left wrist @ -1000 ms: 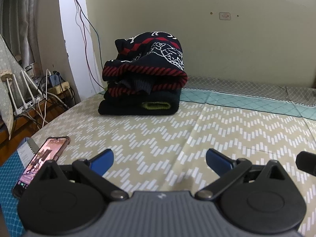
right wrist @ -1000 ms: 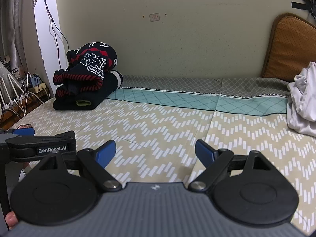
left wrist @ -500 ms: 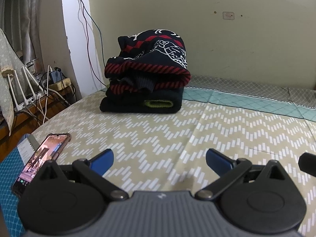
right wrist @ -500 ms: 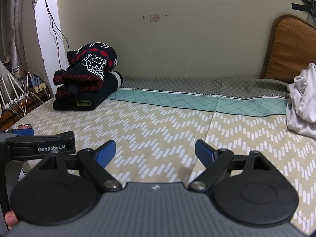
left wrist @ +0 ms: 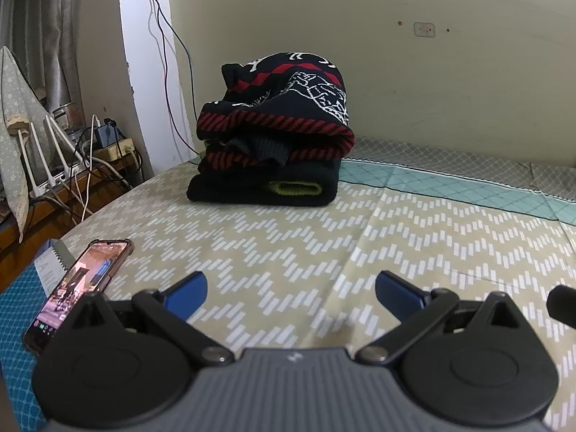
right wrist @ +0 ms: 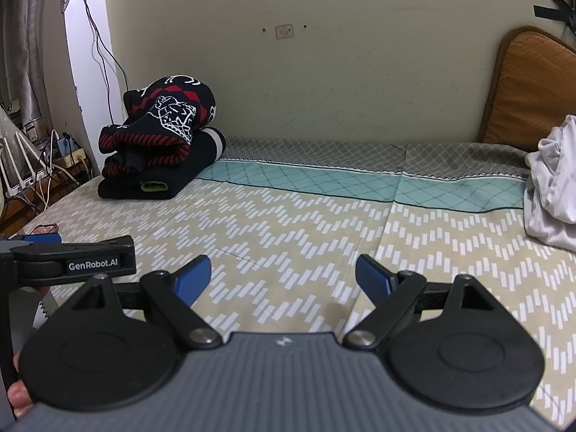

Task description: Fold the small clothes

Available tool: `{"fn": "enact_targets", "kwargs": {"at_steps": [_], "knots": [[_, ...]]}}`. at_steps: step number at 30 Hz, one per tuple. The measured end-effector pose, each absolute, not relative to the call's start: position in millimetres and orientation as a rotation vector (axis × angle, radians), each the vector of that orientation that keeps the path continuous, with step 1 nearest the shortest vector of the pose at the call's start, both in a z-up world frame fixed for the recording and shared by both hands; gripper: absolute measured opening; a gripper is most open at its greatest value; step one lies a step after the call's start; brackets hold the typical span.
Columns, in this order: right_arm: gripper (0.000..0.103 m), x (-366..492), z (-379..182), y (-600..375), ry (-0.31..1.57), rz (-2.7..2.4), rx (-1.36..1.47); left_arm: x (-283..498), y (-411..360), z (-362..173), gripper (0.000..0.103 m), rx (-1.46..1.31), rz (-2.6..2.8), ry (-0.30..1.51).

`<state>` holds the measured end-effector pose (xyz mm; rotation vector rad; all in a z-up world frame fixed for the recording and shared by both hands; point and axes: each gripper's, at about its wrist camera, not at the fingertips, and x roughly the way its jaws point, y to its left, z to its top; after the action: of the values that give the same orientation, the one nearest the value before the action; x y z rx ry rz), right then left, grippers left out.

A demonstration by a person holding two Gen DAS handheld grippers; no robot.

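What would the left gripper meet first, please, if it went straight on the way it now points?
Probably the bare patterned bedsheet, since the open left gripper points downward; the folded sweater stack lies farther along, though depth is unclear.

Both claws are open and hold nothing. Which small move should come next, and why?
Probably the right claw should swing right toward the crumpled white garment at the bed's right edge. The dark sweaters are already stacked folded at the far left, the left claw is also empty above the bedsheet, and the white piece seems the only unfolded garment in view.
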<state>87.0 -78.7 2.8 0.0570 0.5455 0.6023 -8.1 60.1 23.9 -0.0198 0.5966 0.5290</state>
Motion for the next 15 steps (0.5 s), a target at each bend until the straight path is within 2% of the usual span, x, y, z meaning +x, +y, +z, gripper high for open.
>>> {"fn": "enact_targets", "kwargs": {"at_steps": [15], "knots": [[0.089,86.5,2.4,-77.8,0.544,0.607,0.051,-9.0,65.5,23.2,0.103,-0.065,0.550,0.608]]}}
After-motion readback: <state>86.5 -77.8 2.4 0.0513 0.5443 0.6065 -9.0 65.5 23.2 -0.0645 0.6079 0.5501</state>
